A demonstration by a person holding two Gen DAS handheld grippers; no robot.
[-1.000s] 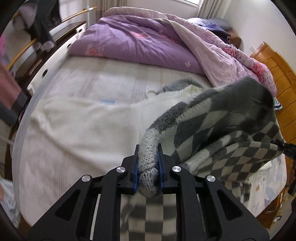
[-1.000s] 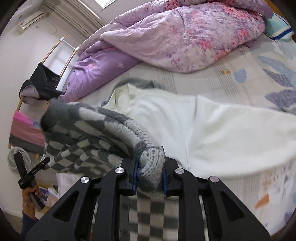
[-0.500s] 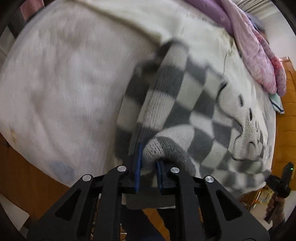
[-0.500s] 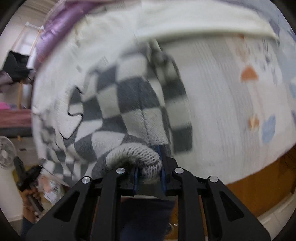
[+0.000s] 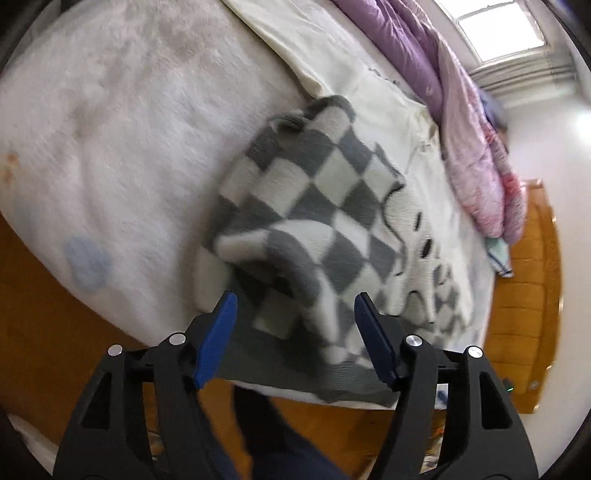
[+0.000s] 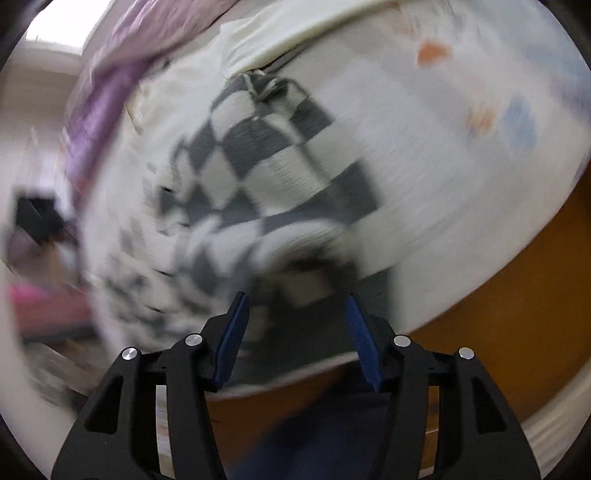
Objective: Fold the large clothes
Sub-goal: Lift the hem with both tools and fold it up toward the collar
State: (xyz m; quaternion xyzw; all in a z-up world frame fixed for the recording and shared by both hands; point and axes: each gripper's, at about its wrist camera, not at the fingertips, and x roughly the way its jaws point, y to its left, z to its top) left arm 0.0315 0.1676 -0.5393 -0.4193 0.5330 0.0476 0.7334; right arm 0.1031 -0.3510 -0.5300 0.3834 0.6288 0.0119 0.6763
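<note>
Daylight from a window [image 5: 498, 31] falls across a bed [image 5: 110, 147] covered by a pale fleecy sheet with faint blue and orange prints, and a wooden bed frame [image 5: 532, 295] runs along its far side in the left wrist view. Bunched toward the head lies a purple and pink quilt [image 5: 476, 147]. A cream garment [image 5: 332, 48] is spread flat on the sheet, and partly over it lies the grey-and-white checkered sweater [image 5: 314, 206], with a cartoon face knitted into the front. It lies near the edge of the mattress, its ribbed hem hanging over that edge, and one sleeve is folded across the body. The left gripper [image 5: 295, 314] hovers over the sweater's lower part; its jaws have just been opening and now stand wide apart, blue pads [image 5: 216, 339] clear of the knit, with the fabric lying below and between them but unpinched. The right gripper [image 6: 295, 317] is likewise over the sweater's [image 6: 266, 177] other lower corner, its jaws also just opened, pads [image 6: 231, 341] apart and pressing on nothing. The right wrist view is heavily smeared by motion, so fine detail there cannot be told. Dark blue trousers [image 5: 280, 443] of the person show below the grippers, against an orange-brown wooden floor [image 6: 517, 295].
</note>
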